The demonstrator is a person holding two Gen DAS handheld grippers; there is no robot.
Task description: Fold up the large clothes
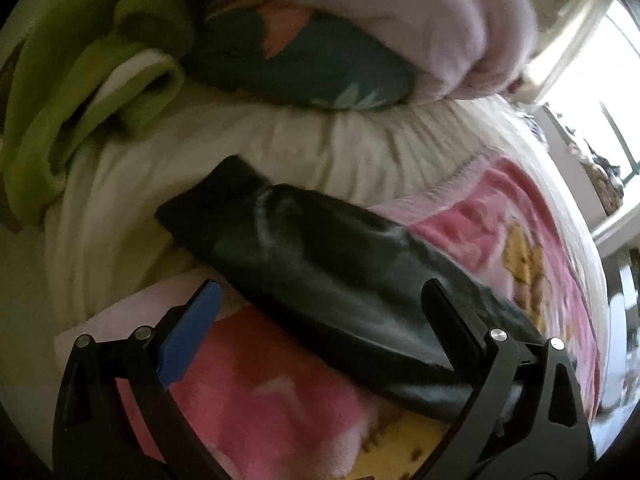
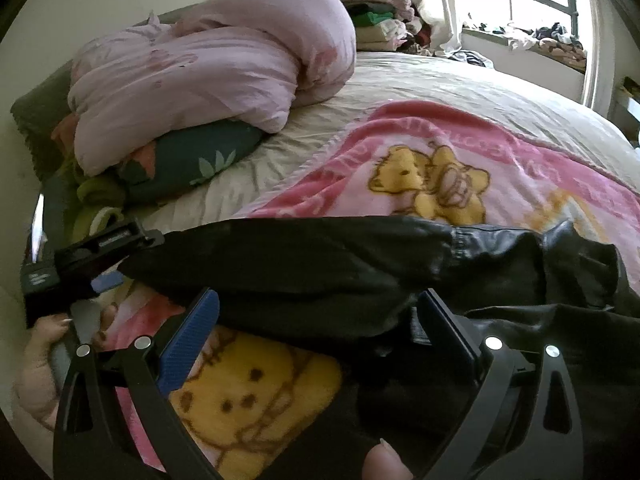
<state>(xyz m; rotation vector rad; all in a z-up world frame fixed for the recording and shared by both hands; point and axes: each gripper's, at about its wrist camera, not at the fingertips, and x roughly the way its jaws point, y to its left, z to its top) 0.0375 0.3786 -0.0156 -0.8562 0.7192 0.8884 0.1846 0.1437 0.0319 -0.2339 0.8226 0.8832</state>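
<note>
Both my tongs spread wide. Left gripper (image 1: pixel 320 312) and right gripper (image 2: pixel 320 320) hold nothing. Black jacket (image 2: pixel 328 264) lies between fingers, on pink bear blanket (image 2: pixel 436 184). Blanket writing too blurry to read.

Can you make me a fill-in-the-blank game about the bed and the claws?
1. The black jacket lies on a ____ blanket with yellow bears.
2. Both claws, left and right, are ____, gripping nothing.
3. The rolled-up duvet is pale ____.
4. Daylight comes through the ____ behind the bed.

Missing words: pink; open; pink; window
</note>
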